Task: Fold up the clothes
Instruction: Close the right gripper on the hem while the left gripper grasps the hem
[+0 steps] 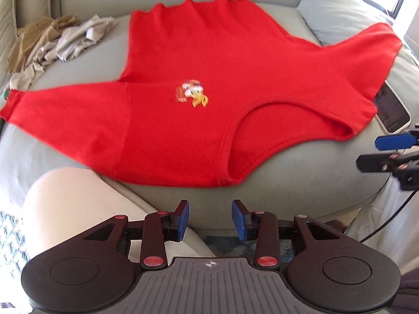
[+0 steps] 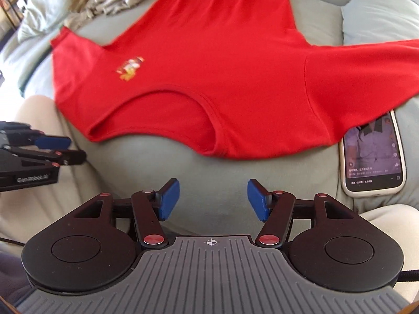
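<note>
Two blue-padded fingers of the left gripper (image 1: 210,218) are held apart, empty, before a smooth red T-shirt (image 1: 209,60) spread flat on grey cushion (image 1: 288,162). Right view: right gripper (image 2: 213,200) likewise parted, glossy phone (image 2: 373,154) beside the sleeve.

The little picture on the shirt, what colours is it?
Yellow, white and red badge; clearest in left wrist view.

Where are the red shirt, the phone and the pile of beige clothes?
red shirt (image 1: 222,60): left wrist view, on the chest fabric.
phone (image 2: 373,154): right wrist view, on its lit screen.
pile of beige clothes (image 1: 65,39): left wrist view, on the crumpled middle.
</note>
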A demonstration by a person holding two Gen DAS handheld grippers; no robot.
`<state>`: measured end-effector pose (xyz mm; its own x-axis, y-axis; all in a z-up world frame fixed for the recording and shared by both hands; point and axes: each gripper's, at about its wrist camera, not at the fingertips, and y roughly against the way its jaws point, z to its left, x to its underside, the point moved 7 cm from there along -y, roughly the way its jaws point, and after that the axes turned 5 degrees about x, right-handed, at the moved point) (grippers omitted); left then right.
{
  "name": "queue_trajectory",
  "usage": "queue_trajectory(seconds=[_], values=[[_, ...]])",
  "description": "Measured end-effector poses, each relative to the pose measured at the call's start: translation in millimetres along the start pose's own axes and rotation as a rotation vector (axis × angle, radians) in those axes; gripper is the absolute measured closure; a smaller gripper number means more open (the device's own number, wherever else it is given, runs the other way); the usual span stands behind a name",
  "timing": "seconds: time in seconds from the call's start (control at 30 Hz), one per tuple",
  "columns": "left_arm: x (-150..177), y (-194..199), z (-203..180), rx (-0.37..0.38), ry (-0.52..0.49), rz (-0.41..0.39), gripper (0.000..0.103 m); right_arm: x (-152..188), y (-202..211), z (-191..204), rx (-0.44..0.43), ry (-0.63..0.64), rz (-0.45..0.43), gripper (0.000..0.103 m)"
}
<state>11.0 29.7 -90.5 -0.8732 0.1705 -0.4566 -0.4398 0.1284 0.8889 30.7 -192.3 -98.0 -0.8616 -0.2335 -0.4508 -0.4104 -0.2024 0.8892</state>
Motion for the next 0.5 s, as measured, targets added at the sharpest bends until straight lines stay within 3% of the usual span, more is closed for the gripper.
queue_trajectory(seconds=[0.13,0.2,0.3,0.43,0.5], values=[[-30,30,16,-0.016,0.028,-0.116,0.058,-31,50,-12,-0.043,-0.046,-0.158,0.032],[-53,38,29,-0.004,0.068,-0.178,0.055,-53,72,-21,-0.066,-0.092,-0.246,0.021],[-87,51,49,0.014,0.129,-0.27,0.049,-88,101,-38,-0.101,-0.176,-0.37,0.016],[-133,64,76,0.042,0.211,-0.384,0.047,-135,110,-64,-0.14,-0.302,-0.439,0.016],[-159,50,93,0.069,0.258,-0.401,0.047,-159,108,-75,-0.156,-0.337,-0.462,0.017]])
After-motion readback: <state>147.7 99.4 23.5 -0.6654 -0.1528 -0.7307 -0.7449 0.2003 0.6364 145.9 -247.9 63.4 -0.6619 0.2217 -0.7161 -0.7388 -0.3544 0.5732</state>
